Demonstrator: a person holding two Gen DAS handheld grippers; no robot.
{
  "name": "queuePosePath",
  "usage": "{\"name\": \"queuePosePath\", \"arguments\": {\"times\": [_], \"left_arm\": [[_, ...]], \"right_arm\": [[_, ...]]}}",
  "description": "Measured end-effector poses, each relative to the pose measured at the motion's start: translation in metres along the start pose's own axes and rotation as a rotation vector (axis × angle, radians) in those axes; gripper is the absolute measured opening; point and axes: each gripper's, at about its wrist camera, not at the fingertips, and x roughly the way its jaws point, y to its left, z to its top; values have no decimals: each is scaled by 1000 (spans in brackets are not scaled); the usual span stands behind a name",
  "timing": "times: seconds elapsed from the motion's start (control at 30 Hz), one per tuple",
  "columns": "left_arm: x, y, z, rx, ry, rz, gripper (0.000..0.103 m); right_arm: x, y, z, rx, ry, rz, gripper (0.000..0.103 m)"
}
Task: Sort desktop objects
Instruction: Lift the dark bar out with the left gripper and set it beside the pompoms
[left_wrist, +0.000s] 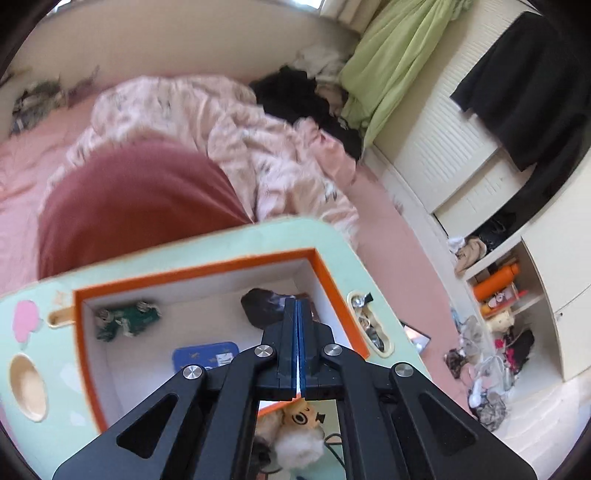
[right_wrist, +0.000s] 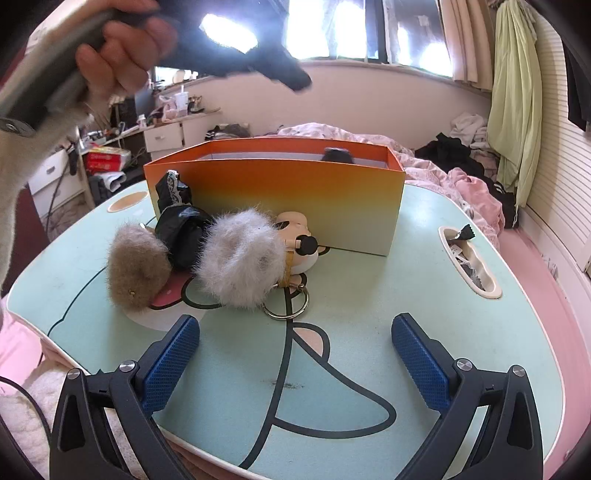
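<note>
An orange box (right_wrist: 273, 192) stands on a mint green lap table (right_wrist: 369, 350). In the left wrist view the box (left_wrist: 332, 288) holds a dark crumpled item (left_wrist: 264, 304), a green trinket (left_wrist: 125, 319) and a blue tin (left_wrist: 205, 354). My left gripper (left_wrist: 298, 306) is shut with nothing between its pads, above the box; it shows high in the right wrist view (right_wrist: 280, 74). In front of the box lie a white fur scrunchie (right_wrist: 240, 258), a brown fur scrunchie (right_wrist: 138, 269), a black bag (right_wrist: 183, 230) and a plush keychain (right_wrist: 301, 240) with a metal ring (right_wrist: 286, 301). My right gripper (right_wrist: 295, 354) is open, low over the table.
The table has a side slot (right_wrist: 469, 258) with small items and a round cup recess (right_wrist: 123, 203). A bed with pink bedding (left_wrist: 221, 129) lies behind. A green curtain (right_wrist: 513, 92) hangs at right. Shelves (left_wrist: 506, 295) and clutter stand by the floor.
</note>
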Motion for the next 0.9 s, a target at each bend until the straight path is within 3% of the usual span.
{"name": "queuePosePath", "arguments": {"times": [0.07,0.1,0.13,0.43,0.47,0.5,0.53,0.6,0.73,0.9], "left_arm": [[6,-3,3,-5,27,50,25],[17,-2,3,-19,67,66,53],[27,0,3,-39,80,66,66],[115,19,-10,-122,269,241,65],[122,21,-10,-128,276,232,65],[121,21,-9,-131,256,214,55],[121,21,-8,-119,239,197,37],[114,17,-7,-83,209,200,29],[96,19,-7,-67,156,131,29],[40,13,-11,-35,13,22,29]], "right_arm": [[0,0,0,0,-1,-1,103],[-1,-1,0,0,-1,-1,103],[-1,-1,0,0,0,0,103],[-1,-1,1,2,-3,-1,103],[-1,-1,1,2,-3,-1,103],[-2,-1,1,4,-2,-1,103],[-2,-2,2,4,-2,0,103],[-2,-2,2,3,-3,-2,103],[-3,-2,2,4,-3,-1,103],[-4,-3,3,5,-3,-1,103]]}}
